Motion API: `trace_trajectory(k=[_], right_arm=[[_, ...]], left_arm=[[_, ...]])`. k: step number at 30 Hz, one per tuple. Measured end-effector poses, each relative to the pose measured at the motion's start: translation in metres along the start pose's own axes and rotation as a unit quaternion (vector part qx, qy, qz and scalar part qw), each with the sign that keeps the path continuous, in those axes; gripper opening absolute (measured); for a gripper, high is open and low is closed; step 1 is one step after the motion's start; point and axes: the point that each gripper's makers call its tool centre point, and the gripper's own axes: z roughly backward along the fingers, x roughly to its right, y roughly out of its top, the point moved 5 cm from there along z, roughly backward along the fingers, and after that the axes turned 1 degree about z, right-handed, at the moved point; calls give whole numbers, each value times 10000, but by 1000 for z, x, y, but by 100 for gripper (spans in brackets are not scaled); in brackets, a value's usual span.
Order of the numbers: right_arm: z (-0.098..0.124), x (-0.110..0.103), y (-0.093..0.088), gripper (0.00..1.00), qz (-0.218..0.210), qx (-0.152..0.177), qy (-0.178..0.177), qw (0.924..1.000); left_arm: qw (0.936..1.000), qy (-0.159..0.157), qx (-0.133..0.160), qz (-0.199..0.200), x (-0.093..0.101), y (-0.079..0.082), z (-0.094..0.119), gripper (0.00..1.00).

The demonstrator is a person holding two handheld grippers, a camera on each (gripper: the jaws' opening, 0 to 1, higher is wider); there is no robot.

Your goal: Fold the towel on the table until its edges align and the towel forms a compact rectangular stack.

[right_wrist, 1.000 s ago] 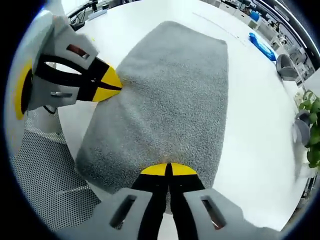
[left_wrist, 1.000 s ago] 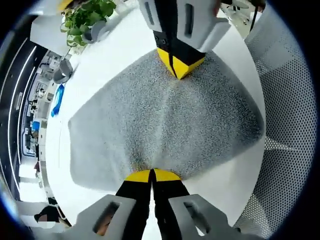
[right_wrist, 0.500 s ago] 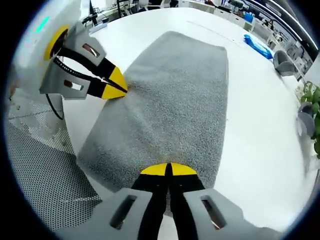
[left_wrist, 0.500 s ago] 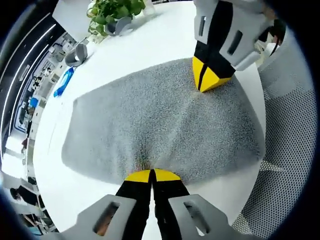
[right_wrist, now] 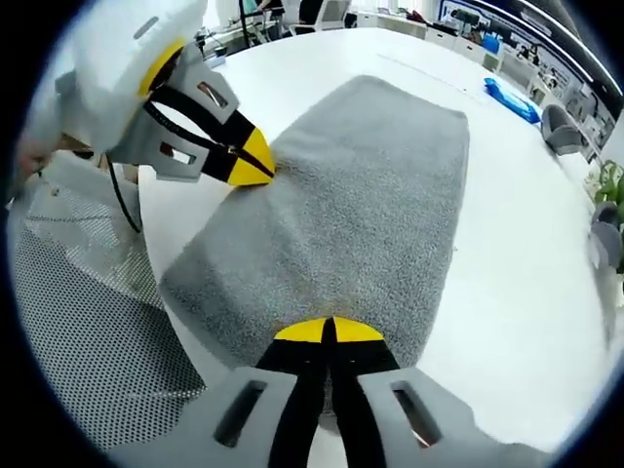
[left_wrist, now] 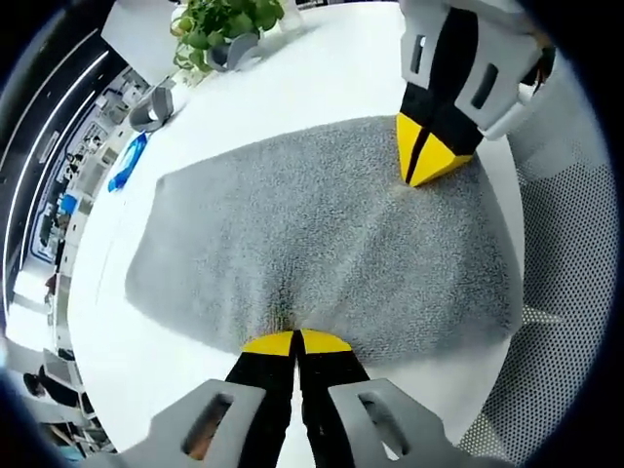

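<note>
A grey towel [left_wrist: 312, 239] lies spread on the white table [left_wrist: 322, 68], also seen in the right gripper view as the towel [right_wrist: 351, 214]. My left gripper [left_wrist: 296, 341] is shut on the towel's near edge. Across the cloth, my right gripper [left_wrist: 425, 164] is shut on the opposite edge. In the right gripper view my right gripper [right_wrist: 328, 331] pinches the towel edge, and my left gripper [right_wrist: 255, 166] comes in from the left, shut on the towel's side edge.
A potted green plant [left_wrist: 219, 21] stands at the table's far side beside grey cups [left_wrist: 154, 105]. A blue object [right_wrist: 507, 95] lies farther off. A mesh chair [right_wrist: 88, 331] sits close by the table edge [left_wrist: 492, 361].
Both grippers stay shut on the towel and have shifted slightly. The towel lies flatter and more spread along the table. The views have turned a little with the hands.
</note>
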Motion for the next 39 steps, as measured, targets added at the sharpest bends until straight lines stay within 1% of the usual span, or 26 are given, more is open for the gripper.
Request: trace_trajectory(k=[5,9,13,15,16,17,20,23,25,28,32,33,35,37,39], right_arm=[[-1,-5,0,0,-82,134,196,9997],[-1,-7,0,0,-88,209,264,9994],[-2,-10,1,0,-113,257,336,9990],[-2,-12,0,0,-41,280,379,9989],[-2,-13,0,0,-40,287,380,9989],[-2,-13,0,0,-44,295,384,9988],[-2,-15,0,0,-32,321,406,9987],[-2,-20,-1,0,39,348,459,9983],[-2,-22,-1,0,77,382,495,9980],[-3,-27,0,0,475,502,552,9961],[-4,-30,0,0,672,655,609,9937],[-4,-30,1,0,841,680,606,9923],[-4,-31,4,0,1258,606,534,9888],[-4,-33,7,0,1696,583,455,9827],[-3,-36,7,0,1811,566,490,9806]], left_arm=[[9999,-63,60,88,-6,-2,-1,0],[9993,-141,220,264,-10,-5,-1,0],[9974,-167,495,498,-12,-8,-2,0],[9942,-169,737,767,-12,-10,-2,0],[9932,-142,819,817,-12,-11,-2,0],[9928,-102,894,785,-11,-13,-1,0],[9928,-77,943,729,-10,-14,-1,0],[9921,-105,950,816,-12,-13,-2,0],[9915,-63,1018,806,-13,-13,-2,0],[9914,-29,1054,782,-14,-13,-3,0],[9911,53,1083,774,-18,-13,-4,0],[9909,60,1092,787,-18,-13,-4,0],[9899,64,1121,862,-20,-14,-5,0],[9884,70,1154,983,-23,-15,-6,0],[9860,37,1200,1154,-25,-16,-6,1]])
